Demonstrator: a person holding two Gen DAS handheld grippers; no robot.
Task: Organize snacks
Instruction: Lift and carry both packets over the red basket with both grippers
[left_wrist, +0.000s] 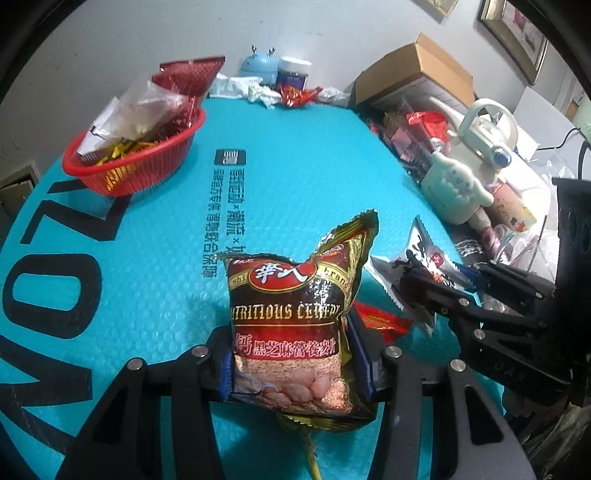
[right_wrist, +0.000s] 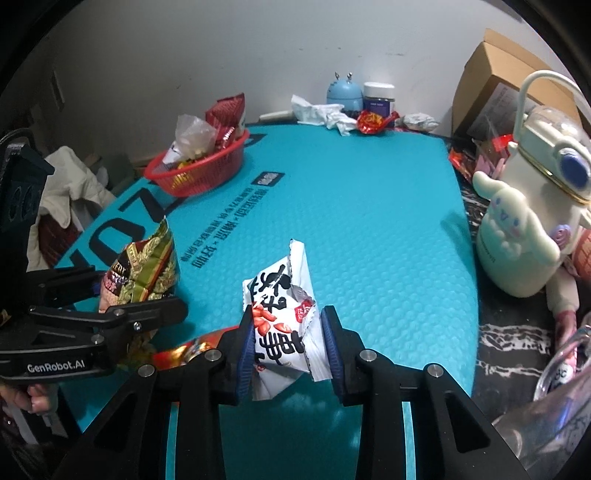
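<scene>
mat (left_wrist: 155, 258): teal, dotted, blk print | basket (left_wrist: 147, 173): red mesh | cereal pkt (left_wrist: 291, 332): dk red/gold | snack pkt (right_wrist: 284, 325): wht, blk script

The left tool (left_wrist: 291, 362) clamps a dark cereal packet (left_wrist: 291, 325) above the teal surface (left_wrist: 155, 266). At right, the right tool (left_wrist: 439, 288) seems to pinch a white packet (left_wrist: 410, 258). A red basket (left_wrist: 136, 155) sits far left.

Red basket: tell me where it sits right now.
The red basket stands on the teal mat, far left in both wrist views, already holding snack packets, beyond the cereal packet clamped in the left tool.
</scene>
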